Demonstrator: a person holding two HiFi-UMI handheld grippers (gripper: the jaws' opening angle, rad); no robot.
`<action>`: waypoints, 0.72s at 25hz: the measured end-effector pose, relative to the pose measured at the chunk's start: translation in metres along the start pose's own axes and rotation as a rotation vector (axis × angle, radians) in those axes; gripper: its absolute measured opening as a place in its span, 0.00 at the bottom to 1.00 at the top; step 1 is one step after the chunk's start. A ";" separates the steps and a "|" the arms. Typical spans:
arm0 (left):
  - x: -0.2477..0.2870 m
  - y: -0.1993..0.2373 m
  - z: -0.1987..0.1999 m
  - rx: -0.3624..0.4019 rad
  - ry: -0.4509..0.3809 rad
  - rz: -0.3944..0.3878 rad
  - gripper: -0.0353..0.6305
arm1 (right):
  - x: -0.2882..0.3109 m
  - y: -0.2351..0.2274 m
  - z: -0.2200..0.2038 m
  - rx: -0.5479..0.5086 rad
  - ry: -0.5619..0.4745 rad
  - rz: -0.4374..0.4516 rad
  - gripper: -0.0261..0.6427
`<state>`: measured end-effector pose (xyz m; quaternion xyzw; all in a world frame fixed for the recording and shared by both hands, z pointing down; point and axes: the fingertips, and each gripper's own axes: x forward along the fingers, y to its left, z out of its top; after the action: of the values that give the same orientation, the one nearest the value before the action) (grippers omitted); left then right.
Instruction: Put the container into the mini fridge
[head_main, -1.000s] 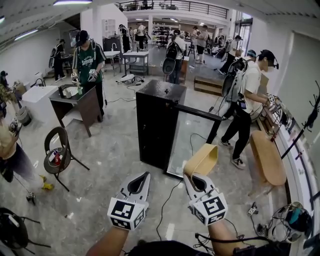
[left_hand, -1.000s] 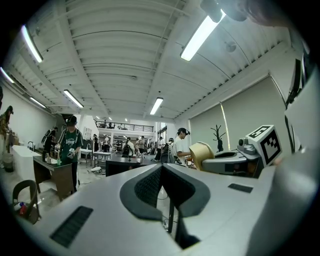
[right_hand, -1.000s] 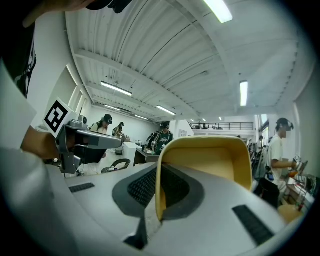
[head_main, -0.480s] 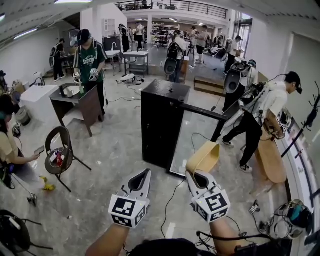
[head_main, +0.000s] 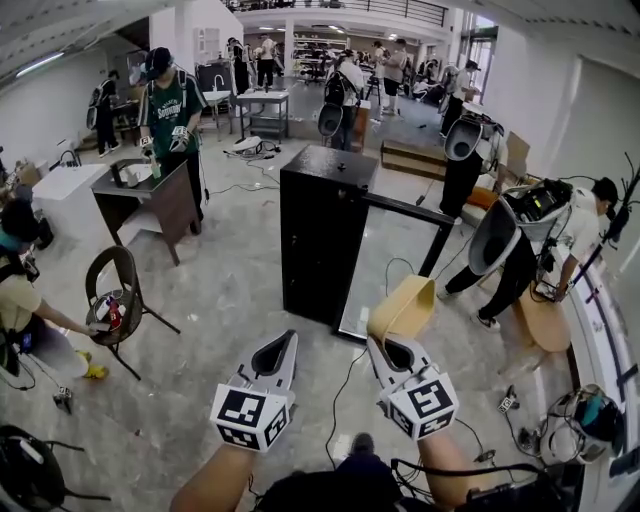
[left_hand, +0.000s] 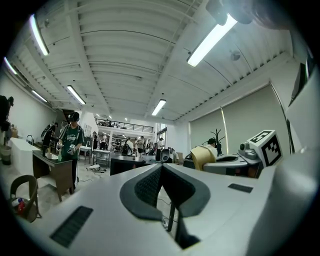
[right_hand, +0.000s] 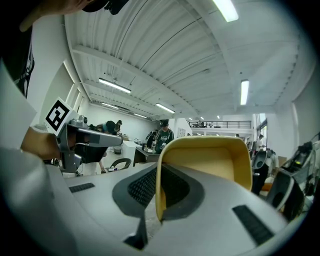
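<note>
A black mini fridge (head_main: 322, 235) stands on the floor ahead, its glass door (head_main: 393, 270) swung open to the right. My right gripper (head_main: 387, 349) is shut on the rim of a yellow container (head_main: 403, 310), held up in front of the open door. In the right gripper view the yellow container (right_hand: 207, 170) fills the middle, its wall pinched between the jaws. My left gripper (head_main: 277, 352) hovers beside it on the left, shut and with nothing in it. The left gripper view shows the jaws closed together and the fridge top (left_hand: 131, 161) beyond.
A dark desk (head_main: 150, 205) stands at the left with a person in a green shirt (head_main: 168, 115) behind it. A folding chair (head_main: 115, 305) is at the near left. Cables (head_main: 345, 395) lie on the floor. A person bends over at the right (head_main: 545, 235) by a wooden bench (head_main: 545, 320).
The view has closed in slightly on the fridge. Both grippers keep their places with the container held. The person at the right has bent further down.
</note>
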<state>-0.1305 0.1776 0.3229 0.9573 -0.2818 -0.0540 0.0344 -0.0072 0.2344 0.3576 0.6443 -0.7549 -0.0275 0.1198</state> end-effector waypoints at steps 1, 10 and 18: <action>0.001 0.001 0.000 0.001 0.002 -0.002 0.07 | 0.002 0.000 0.000 0.000 -0.001 0.000 0.06; 0.046 0.010 -0.005 0.012 0.011 0.032 0.07 | 0.032 -0.037 -0.006 0.009 -0.022 0.030 0.06; 0.100 0.025 -0.005 0.018 0.013 0.075 0.07 | 0.075 -0.082 -0.005 0.018 -0.053 0.066 0.06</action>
<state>-0.0598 0.1027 0.3219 0.9467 -0.3178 -0.0441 0.0296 0.0624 0.1476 0.3577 0.6191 -0.7789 -0.0337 0.0946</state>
